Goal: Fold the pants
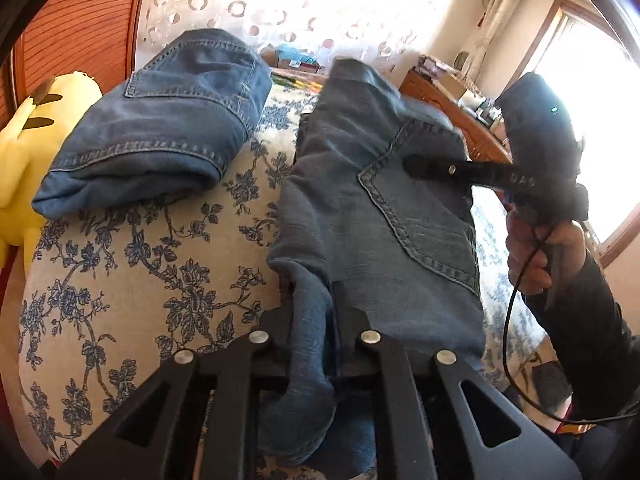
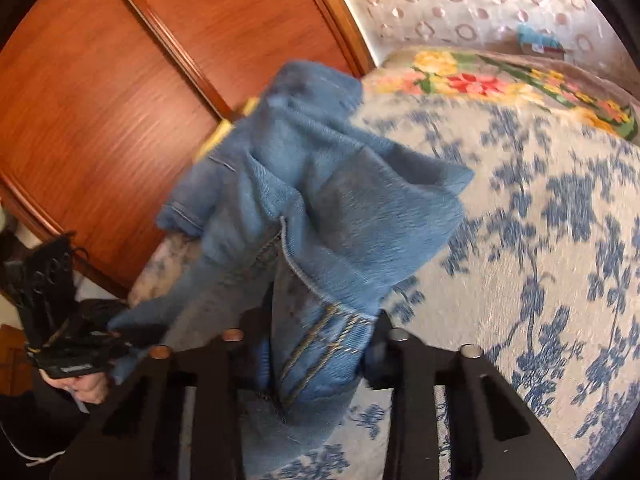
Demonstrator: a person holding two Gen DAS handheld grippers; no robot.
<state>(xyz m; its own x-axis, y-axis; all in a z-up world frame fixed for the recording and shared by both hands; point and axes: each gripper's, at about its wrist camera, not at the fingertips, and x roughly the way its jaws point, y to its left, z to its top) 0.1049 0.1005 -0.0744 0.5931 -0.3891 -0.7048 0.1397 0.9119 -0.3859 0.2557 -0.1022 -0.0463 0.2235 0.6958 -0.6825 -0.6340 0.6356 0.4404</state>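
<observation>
Blue denim pants (image 1: 380, 216) lie stretched over the flowered bedspread (image 1: 140, 288), back pocket up. My left gripper (image 1: 314, 320) is shut on a bunched edge of these pants at the near end. My right gripper (image 2: 320, 344) is shut on the waistband end of the pants (image 2: 320, 216), which hang lifted and blurred above the bed. The right gripper (image 1: 416, 168) also shows in the left wrist view, against the pants' right side. The left gripper (image 2: 116, 340) shows in the right wrist view, at the lower left, holding denim.
A second pair of jeans (image 1: 160, 128) lies folded at the far left of the bed. A yellow plush toy (image 1: 24, 152) sits beside it. A wooden wardrobe (image 2: 120, 100) stands close to the left. A flowered blanket (image 2: 520, 84) lies at the bed's far end.
</observation>
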